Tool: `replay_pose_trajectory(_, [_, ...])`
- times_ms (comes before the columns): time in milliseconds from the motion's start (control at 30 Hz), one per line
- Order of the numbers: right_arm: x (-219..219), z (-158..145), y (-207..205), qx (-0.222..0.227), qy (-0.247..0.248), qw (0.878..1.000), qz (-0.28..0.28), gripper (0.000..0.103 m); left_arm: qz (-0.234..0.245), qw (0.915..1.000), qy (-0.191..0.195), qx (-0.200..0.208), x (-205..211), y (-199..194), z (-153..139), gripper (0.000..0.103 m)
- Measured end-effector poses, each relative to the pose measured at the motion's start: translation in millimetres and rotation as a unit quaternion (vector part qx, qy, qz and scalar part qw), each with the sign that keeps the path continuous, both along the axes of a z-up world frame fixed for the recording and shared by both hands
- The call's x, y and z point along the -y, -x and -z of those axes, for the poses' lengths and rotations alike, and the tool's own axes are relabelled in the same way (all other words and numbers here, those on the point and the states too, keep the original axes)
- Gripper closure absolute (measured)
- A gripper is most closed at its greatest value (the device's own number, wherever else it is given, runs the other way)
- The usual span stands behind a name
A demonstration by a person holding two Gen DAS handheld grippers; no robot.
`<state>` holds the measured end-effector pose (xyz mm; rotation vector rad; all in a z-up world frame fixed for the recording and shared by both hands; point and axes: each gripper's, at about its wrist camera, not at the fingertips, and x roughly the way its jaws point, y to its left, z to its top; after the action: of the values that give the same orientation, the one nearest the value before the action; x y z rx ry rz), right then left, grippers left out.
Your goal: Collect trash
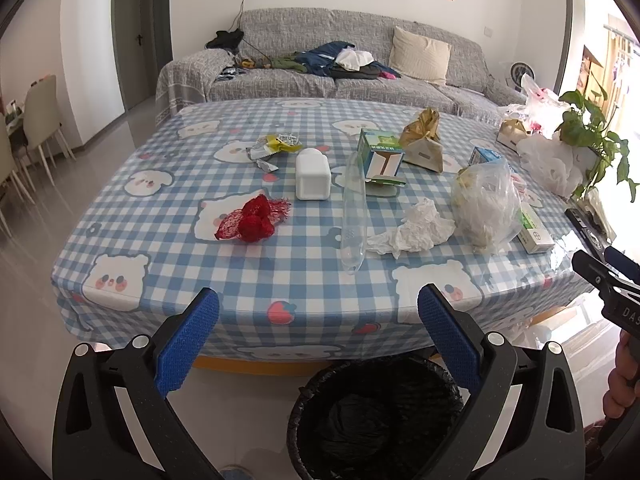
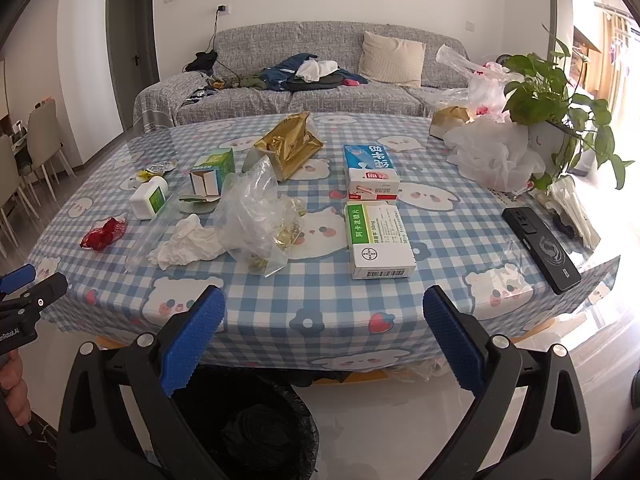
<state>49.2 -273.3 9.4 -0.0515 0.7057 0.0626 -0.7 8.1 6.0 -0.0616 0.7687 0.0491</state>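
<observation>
Trash lies on the blue checked table (image 1: 280,276): a red net (image 1: 253,218), a white bottle (image 1: 313,176), a clear plastic tube (image 1: 354,216), a crumpled tissue (image 1: 416,230), a clear bag (image 1: 486,204), an opened green box (image 1: 380,156), a gold bag (image 1: 424,136) and foil wrappers (image 1: 276,146). A bin with a black liner (image 1: 376,416) stands on the floor below the front edge. My left gripper (image 1: 318,340) is open and empty above the bin. My right gripper (image 2: 324,340) is open and empty before the table edge, near a green-white medicine box (image 2: 378,242).
A blue-white carton (image 2: 370,172), a black remote (image 2: 540,248), a potted plant (image 2: 556,96) and white plastic bags (image 2: 492,152) sit at the right. A grey sofa (image 1: 340,76) is behind the table. Dining chairs (image 1: 36,128) stand at the left.
</observation>
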Motion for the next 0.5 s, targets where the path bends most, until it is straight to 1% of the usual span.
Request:
replay_pose_trajectory(167, [0.3, -1.0, 0.6, 0.001, -0.001, 1.000, -0.001, 0.007, -0.005, 1.0000, 0.006, -0.001, -1.4, 0.3, 0.7, 0.006])
replay_pose_trajectory(500, [-2.1, -1.9, 1.3, 0.005, -0.001, 1.000, -0.006, 0.007, -0.005, 1.0000, 0.005, -0.002, -2.3, -0.2, 1.9, 0.006])
